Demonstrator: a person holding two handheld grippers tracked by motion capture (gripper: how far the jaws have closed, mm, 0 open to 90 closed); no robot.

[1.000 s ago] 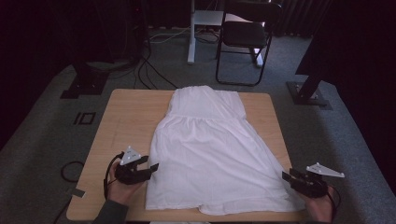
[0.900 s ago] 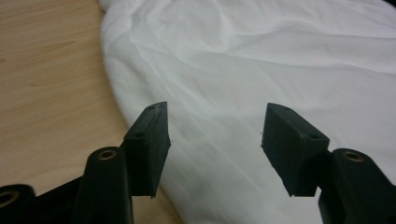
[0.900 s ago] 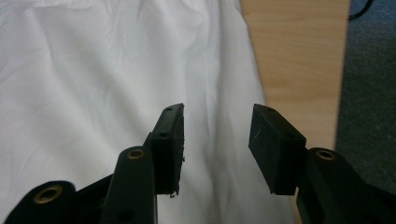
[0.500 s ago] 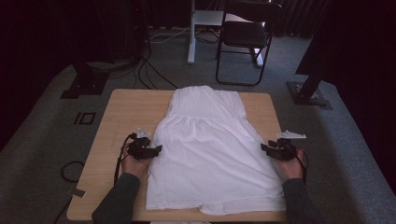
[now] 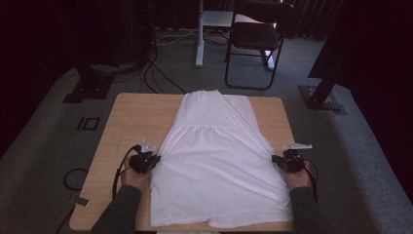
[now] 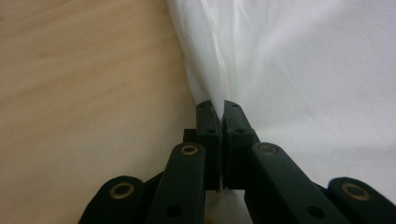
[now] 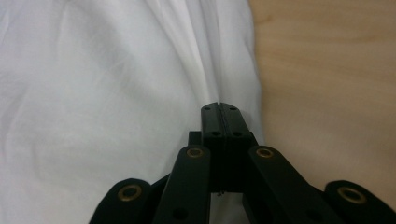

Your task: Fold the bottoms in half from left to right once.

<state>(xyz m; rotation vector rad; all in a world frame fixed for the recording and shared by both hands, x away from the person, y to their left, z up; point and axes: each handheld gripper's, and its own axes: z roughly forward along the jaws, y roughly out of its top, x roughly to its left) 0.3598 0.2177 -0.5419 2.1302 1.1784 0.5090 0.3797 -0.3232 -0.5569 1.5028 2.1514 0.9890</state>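
The left gripper [image 5: 155, 161], at the lower left of the high view, is clamped on the left side edge of the white dress [image 5: 219, 161]; its jaws have just been closing, and in the left gripper view they meet with a thin fold of cloth [image 6: 219, 100] pinched between them. The right gripper [image 5: 276, 160], at the lower right of the high view, is likewise clamped on the dress's right side edge, its jaws having just come together on a bunched fold, as the right gripper view shows at centre.

The dress lies flat in the middle of the wooden table [image 5: 136, 117], bodice toward the top of the frame and hem toward the bottom. The hem nearly reaches the table's near edge, and a small tab of cloth at lower centre is cut off by the frame. The person's forearms enter from the bottom edge, sleeves cut off there. In each gripper view the dress runs out of the frame, so its full outline cannot be followed. Beyond the table, a black chair [image 5: 253, 39] stands at the upper centre, partly lost in the dark background.
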